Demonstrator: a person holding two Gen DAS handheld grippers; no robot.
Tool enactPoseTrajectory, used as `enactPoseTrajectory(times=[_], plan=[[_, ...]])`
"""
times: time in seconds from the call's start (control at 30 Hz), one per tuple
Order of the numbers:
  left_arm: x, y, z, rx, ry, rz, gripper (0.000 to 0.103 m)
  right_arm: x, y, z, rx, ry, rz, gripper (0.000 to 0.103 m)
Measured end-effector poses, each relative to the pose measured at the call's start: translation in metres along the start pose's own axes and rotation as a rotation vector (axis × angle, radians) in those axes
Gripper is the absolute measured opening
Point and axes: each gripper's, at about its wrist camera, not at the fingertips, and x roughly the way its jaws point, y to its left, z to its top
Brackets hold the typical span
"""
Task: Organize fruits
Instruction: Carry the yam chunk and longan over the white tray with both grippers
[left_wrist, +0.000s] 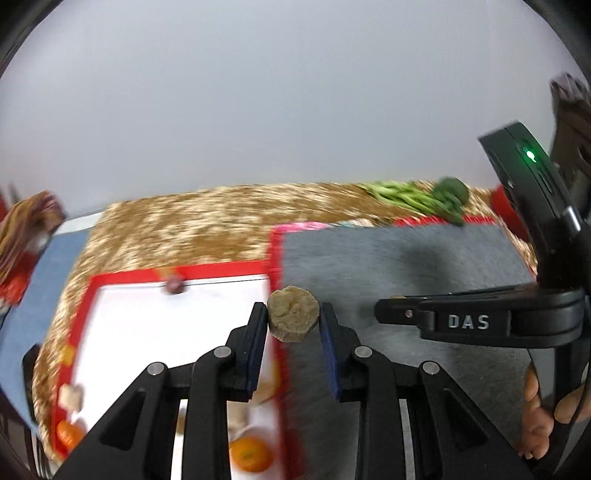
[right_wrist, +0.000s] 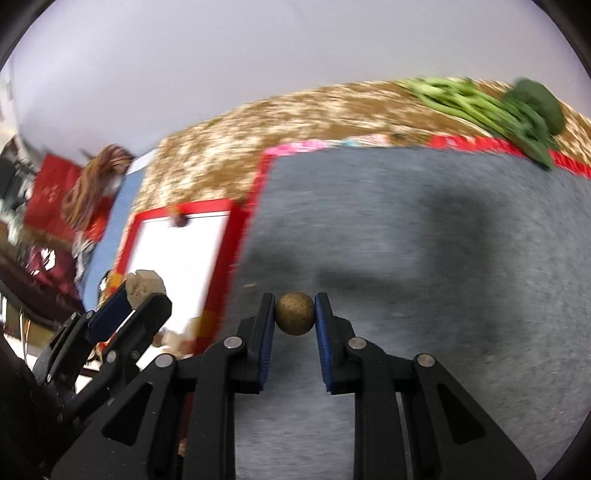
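My left gripper (left_wrist: 293, 316) is shut on a tan, rough, lumpy piece (left_wrist: 293, 308), held above the red edge between a white tray (left_wrist: 147, 325) and a grey mat (left_wrist: 406, 258). In the right wrist view the left gripper (right_wrist: 142, 295) shows at lower left with the same piece (right_wrist: 142, 282). My right gripper (right_wrist: 294, 314) is shut on a small round brown fruit (right_wrist: 294, 312) over the grey mat (right_wrist: 424, 240). From the left wrist view the right gripper (left_wrist: 386, 312) appears side-on, its load hidden. Oranges (left_wrist: 251, 454) and a dark red fruit (left_wrist: 173, 285) lie on the tray.
Green stalks (right_wrist: 469, 103) and a dark green head (right_wrist: 535, 101) lie at the mat's far right edge on a brown speckled cloth (right_wrist: 277, 122). A hand (left_wrist: 535, 406) grips the right tool. Red bags and clutter (right_wrist: 55, 192) stand at far left. Both views are motion-blurred.
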Motion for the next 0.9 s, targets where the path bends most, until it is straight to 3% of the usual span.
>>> enactPoseTrajectory(times=[0.17,0.4,0.9], plan=[[-0.024,0.033,-0.011,-0.051,-0.03,0.094,0.028,-0.009,0.039,-0.013,-0.098,-0.059,0.057,0.023],[-0.03,0.056,-0.015,-0.098,-0.045,0.151,0.028,-0.01,0.072,-0.025,-0.185,-0.102,0.117,0.023],[-0.029,0.073,-0.019,-0.14,-0.029,0.19,0.028,0.008,0.108,-0.046,-0.283,-0.049,0.163,0.023]])
